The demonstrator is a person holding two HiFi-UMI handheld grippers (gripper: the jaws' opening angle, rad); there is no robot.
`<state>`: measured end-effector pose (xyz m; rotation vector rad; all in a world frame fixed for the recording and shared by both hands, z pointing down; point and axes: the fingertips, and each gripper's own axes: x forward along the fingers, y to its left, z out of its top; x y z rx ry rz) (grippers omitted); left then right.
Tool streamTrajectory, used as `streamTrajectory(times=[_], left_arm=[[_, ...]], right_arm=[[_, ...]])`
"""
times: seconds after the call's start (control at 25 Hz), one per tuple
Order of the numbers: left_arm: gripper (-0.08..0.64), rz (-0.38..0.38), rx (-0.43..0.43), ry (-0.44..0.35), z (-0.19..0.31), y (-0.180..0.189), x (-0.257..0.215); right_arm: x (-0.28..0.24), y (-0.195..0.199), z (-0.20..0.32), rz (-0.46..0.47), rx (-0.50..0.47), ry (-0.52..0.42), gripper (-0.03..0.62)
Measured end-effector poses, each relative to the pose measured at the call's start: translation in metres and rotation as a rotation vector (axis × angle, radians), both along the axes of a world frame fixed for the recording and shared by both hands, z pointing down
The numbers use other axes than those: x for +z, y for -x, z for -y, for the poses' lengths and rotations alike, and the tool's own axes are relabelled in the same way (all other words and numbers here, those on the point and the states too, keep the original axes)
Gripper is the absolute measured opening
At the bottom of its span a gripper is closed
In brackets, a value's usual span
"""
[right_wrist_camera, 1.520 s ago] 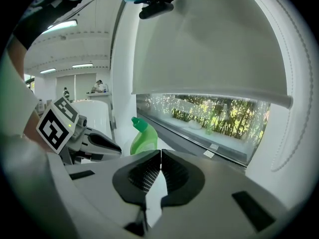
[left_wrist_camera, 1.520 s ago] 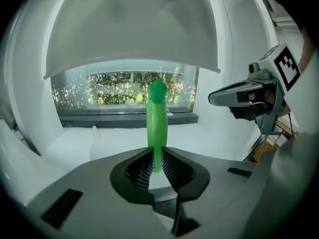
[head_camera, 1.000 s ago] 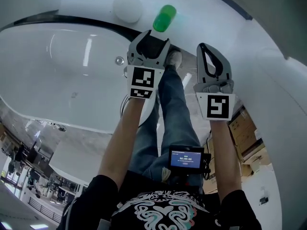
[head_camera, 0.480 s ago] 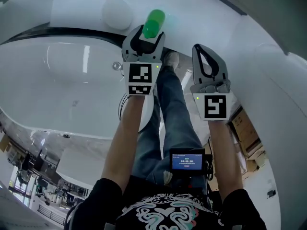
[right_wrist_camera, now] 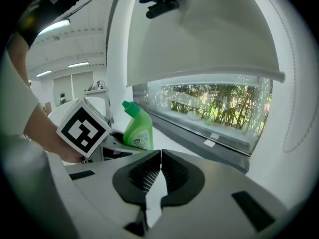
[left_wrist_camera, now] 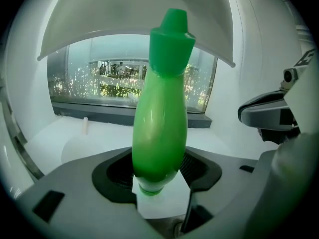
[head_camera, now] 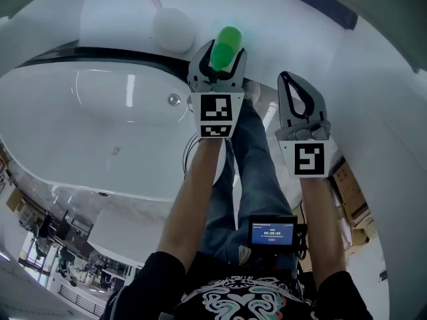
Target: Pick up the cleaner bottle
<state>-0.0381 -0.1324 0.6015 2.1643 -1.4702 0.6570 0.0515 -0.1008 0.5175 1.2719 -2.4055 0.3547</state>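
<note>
In the left gripper view the left gripper is seen clenched low on the green bottle, with its pads pressed against the rounded belly near the base. The right gripper is held just beside it, its jaws pressed together on nothing. The bottle is kept upright at the white ledge along the far edge of the bathtub. With so low a grasp on a smooth, tall body, tipping or slipping could be expected if the lift is made abruptly.

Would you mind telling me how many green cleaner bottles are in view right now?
1. The green cleaner bottle sits clamped between the jaws of the left gripper, beside the bathtub. The right gripper is shut and empty. None seems hidden.
</note>
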Motion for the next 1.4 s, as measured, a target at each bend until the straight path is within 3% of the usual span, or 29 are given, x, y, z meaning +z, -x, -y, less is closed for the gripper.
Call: streamTrajectory(times=[0.68,1.12,1.24,1.4], left_arm=[[0.242,-0.042,-0.032,-0.022,0.021,-0.006,0.013],[0.221,-0.024,-0.045,-0.045,0.024,-0.001,0.010],[0.206,-0.063,-0.031,-0.037,0.029,0.004,0.009],[0.204,-0.143,-0.071,-0.006,0.032,0.011,0.010]], right_arm=[[0.018,-0.012,0.003,-0.022,0.018,0.027,0.028],[0.015,-0.011,0.010,-0.012,0.024,0.024,0.028],[0.019,-0.014,0.009,-0.013,0.022,0.028,0.028],[0.022,-0.016,0.008,-0.017,0.025,0.036,0.028]])
